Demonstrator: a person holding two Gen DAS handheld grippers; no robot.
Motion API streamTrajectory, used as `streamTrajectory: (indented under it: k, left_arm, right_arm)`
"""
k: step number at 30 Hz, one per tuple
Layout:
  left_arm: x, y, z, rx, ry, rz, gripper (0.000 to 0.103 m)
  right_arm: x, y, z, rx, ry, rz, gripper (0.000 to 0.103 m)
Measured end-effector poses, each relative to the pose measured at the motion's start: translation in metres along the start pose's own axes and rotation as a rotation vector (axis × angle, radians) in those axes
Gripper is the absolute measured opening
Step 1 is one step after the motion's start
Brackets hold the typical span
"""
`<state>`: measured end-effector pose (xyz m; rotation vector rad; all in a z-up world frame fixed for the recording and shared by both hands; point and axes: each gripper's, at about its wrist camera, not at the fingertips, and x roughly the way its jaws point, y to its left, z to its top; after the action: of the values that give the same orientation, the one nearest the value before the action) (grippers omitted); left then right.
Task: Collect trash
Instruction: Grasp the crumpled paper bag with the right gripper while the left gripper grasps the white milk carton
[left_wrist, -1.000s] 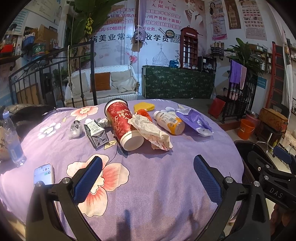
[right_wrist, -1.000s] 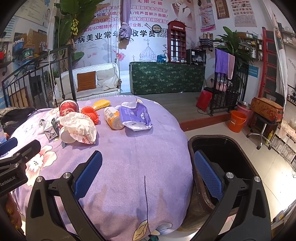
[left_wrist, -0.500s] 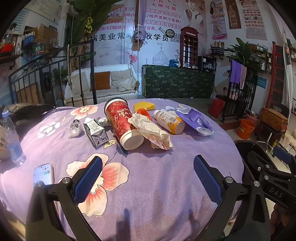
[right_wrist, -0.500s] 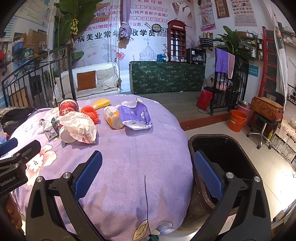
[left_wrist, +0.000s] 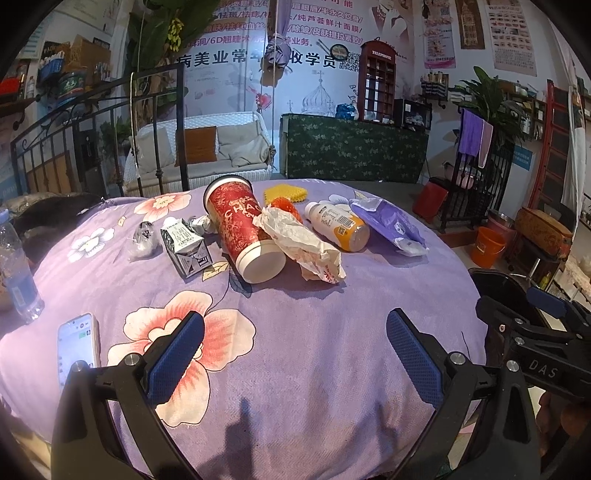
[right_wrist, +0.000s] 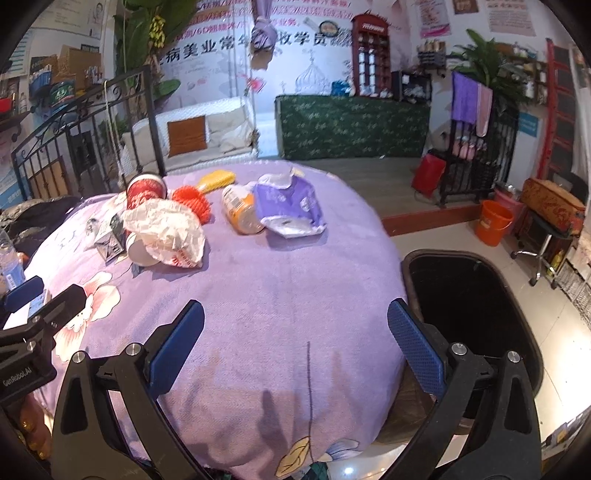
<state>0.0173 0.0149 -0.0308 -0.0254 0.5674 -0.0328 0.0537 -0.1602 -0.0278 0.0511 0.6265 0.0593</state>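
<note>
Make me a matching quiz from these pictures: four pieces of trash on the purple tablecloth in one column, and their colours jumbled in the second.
Things:
1. tall paper cup lying on its side
2. plastic drink bottle
3. flat soft plastic pack
4. small crushed carton

Colours:
A. purple
B. grey and white
C. red with a white base
D. white and orange

Pairs: 1-C, 2-D, 3-A, 4-B
</note>
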Motion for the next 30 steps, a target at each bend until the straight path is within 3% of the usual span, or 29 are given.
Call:
streamTrajectory:
  k: [3, 9, 18, 26, 28, 30]
  left_arm:
    - [0.002, 0.006, -0.001, -0.005, 0.017, -0.005, 0.097]
    - [0.009, 0.029, 0.001, -0.026, 0.057, -0.001, 0.097]
    - [0.023, 0.077, 0.008, -0.111, 0.108, 0.014, 0.097]
    - [0.036, 0.098, 0.014, -0.141, 0.141, 0.02, 0.097]
    - [0.04, 0.101, 0.017, -0.15, 0.148, 0.011, 0.097]
    - [0.045, 0.104, 0.021, -0.157, 0.153, 0.002, 0.097]
  right_arm:
    - [0.02, 0.006, 0.009, -0.009, 0.069, 0.063, 0.098]
    - [0.047, 0.035, 0.029, -0.072, 0.128, 0.164, 0.098]
    - [0.095, 0.121, 0.047, -0.419, 0.135, 0.23, 0.098]
    - [0.133, 0.159, 0.062, -0.557, 0.108, 0.221, 0.07]
    - [0.142, 0.164, 0.064, -0.584, 0.112, 0.211, 0.046]
    - [0.148, 0.166, 0.063, -0.608, 0.118, 0.198, 0.029]
